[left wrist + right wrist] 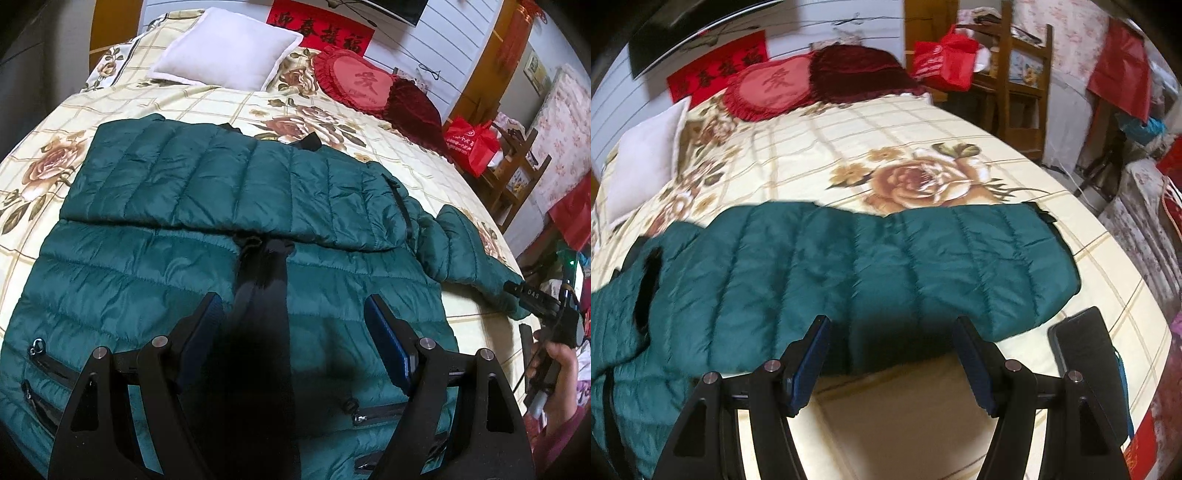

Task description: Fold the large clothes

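A dark green quilted puffer jacket lies spread on the floral bedspread. One sleeve is folded across its chest and the other sleeve reaches out to the right. My left gripper is open and empty above the jacket's front, near the black zipper strip. In the right wrist view my right gripper is open and empty, its fingertips at the near edge of the outstretched sleeve. The right gripper also shows in the left wrist view at the sleeve's cuff.
A white pillow, a red heart cushion and a dark red cushion lie at the bed's head. A black phone lies on the bed beside the right gripper. A wooden chair with a red bag stands by the bed.
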Tool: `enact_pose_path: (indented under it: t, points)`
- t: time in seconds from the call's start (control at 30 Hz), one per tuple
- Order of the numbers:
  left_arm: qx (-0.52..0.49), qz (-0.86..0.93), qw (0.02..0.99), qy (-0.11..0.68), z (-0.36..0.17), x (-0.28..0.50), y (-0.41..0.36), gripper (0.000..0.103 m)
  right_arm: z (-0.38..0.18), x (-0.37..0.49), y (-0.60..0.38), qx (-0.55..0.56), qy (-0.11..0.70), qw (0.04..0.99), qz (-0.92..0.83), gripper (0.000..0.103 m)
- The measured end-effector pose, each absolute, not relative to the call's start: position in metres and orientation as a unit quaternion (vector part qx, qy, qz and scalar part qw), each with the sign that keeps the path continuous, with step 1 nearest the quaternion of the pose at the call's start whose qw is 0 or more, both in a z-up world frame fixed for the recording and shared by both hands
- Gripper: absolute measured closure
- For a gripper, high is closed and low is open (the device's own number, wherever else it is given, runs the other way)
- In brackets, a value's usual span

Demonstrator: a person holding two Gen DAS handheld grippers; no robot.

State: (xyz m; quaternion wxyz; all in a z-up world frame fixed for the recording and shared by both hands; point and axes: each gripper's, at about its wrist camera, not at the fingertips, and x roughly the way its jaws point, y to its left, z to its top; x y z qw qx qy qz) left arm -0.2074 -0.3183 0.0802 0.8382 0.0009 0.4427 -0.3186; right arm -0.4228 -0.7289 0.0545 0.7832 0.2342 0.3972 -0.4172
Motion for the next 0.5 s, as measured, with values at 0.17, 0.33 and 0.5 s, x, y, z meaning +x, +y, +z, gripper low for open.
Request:
enact_pose_path:
  t: [0.17,0.33,0.5]
  points:
    - [-0.002,-0.321,0.838,0.441,0.079,-0.209,-0.314,0.024,0.047,-0.430,-0.755,0.241,0.394,0.767,-0.446,0.036]
    - [-0.006,-0.325,0.832,0.450,0.074,-0.210,-0.311,0.024,0.043,-0.446,-0.786,0.246,0.379,0.748,-0.486,0.032]
    - [-0.010,-0.324,0.827,0.459,0.069,-0.209,-0.309,0.024,0.038,-0.460,-0.814,0.258,0.370,0.731,-0.512,0.029]
